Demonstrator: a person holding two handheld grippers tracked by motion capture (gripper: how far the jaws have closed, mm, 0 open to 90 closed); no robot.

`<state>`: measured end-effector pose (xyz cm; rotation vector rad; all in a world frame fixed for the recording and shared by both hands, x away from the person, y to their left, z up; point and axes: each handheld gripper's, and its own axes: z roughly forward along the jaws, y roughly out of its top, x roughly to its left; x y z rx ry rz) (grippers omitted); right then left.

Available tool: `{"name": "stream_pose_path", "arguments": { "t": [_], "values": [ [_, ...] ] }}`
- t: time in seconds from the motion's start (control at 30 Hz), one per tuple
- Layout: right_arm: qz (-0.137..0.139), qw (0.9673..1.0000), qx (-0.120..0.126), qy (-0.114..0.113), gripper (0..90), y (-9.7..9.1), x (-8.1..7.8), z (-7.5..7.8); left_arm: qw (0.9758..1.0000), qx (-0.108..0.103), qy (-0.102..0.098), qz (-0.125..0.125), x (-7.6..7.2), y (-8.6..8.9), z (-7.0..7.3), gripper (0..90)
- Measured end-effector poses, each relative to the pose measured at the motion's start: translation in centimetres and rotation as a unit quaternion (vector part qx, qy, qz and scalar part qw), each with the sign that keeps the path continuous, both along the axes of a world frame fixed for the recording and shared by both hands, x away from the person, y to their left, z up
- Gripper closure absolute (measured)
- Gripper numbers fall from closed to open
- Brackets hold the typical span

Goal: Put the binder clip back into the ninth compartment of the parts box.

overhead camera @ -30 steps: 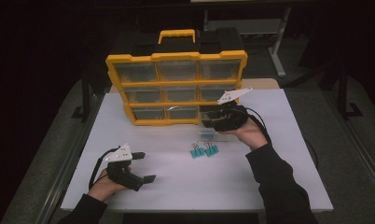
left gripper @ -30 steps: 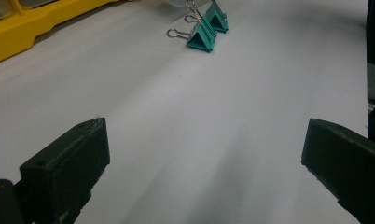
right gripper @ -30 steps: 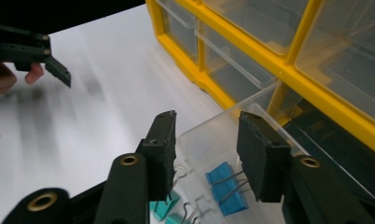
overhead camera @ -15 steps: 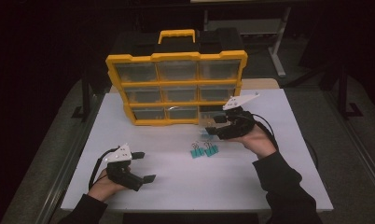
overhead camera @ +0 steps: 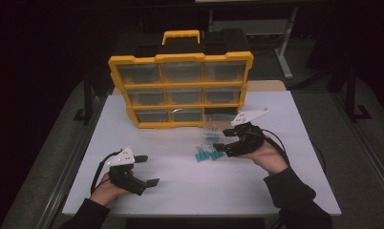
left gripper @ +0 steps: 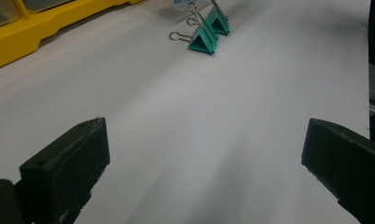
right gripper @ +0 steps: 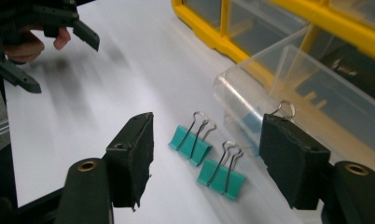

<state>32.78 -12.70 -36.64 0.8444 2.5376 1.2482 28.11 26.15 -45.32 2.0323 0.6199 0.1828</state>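
Two teal binder clips [overhead camera: 205, 153] lie side by side on the white table [overhead camera: 180, 191], just in front of a clear drawer [overhead camera: 214, 128] pulled out of the yellow organizer [overhead camera: 180, 90]. In the right gripper view the clips [right gripper: 191, 142] [right gripper: 221, 173] rest on the table ahead of my right gripper [right gripper: 206, 140]. Its jaws have just been opening and press on nothing. A third clip's wire loop [right gripper: 283, 108] peeks over the right jaw. My right gripper [overhead camera: 222, 140] hovers at the clips. My left gripper [overhead camera: 149, 170] stands open and empty at the near left.
The organizer, with its rows of clear drawers and yellow handle [overhead camera: 180, 36], stands at the back of the table. The pulled-out drawer [right gripper: 288, 88] juts toward the clips. From the left gripper view the clips [left gripper: 203, 41] lie far ahead across bare white table.
My right gripper has drawn back from the organizer toward the person and now sits at the clips, with its jaws wider apart. The left gripper has kept still.
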Motion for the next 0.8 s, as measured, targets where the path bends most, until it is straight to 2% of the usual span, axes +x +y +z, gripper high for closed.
{"name": "stream_pose_path", "arguments": {
  "t": [0.37, 0.8],
  "values": [
    [-0.012, 0.9996, -0.009, 0.023, 28.2, 0.0, -1.1, -2.3, 1.0, 0.0, -0.002, 0.0, 0.0, 0.1, 0.1, 0.7],
    [-0.04, 0.9986, -0.023, 0.027, 26.6, 0.5, -1.3, -5.3, 1.0, 0.0, -0.003, 0.0, 0.0, 0.1, 0.1, 0.7]
  ]
}}
